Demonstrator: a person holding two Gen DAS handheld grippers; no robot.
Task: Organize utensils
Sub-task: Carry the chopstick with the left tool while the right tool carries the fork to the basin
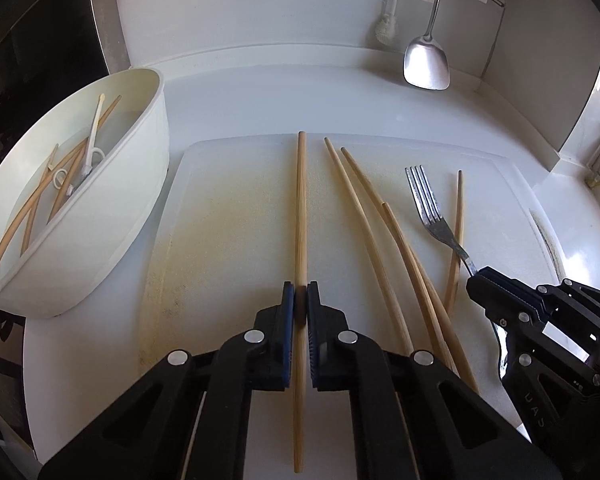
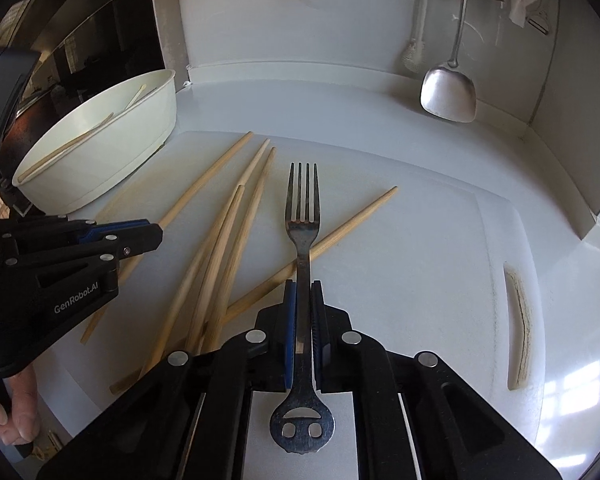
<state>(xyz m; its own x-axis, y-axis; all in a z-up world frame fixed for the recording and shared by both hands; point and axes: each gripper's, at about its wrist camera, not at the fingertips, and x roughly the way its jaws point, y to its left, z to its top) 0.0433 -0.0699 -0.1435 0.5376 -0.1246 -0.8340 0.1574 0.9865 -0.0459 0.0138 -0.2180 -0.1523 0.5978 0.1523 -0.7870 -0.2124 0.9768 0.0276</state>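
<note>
My left gripper (image 1: 301, 292) is shut on a wooden chopstick (image 1: 301, 208) that points away across the white cutting board (image 1: 220, 208). My right gripper (image 2: 303, 294) is shut on the handle of a metal fork (image 2: 302, 208), tines pointing away. In the left wrist view the right gripper (image 1: 476, 278) pinches the fork (image 1: 428, 204) at the right. In the right wrist view the left gripper (image 2: 156, 234) holds its chopstick (image 2: 212, 172) at the left. Several loose chopsticks (image 1: 364, 216) lie on the board between the grippers, and one chopstick (image 2: 356, 220) passes under the fork.
A white oval bin (image 1: 112, 184) with several chopsticks and white plastic sticks stands left of the board. A metal spatula (image 1: 427, 62) and a white brush (image 1: 388, 28) hang on the back wall. A person's hand (image 2: 16, 408) grips the left tool's handle.
</note>
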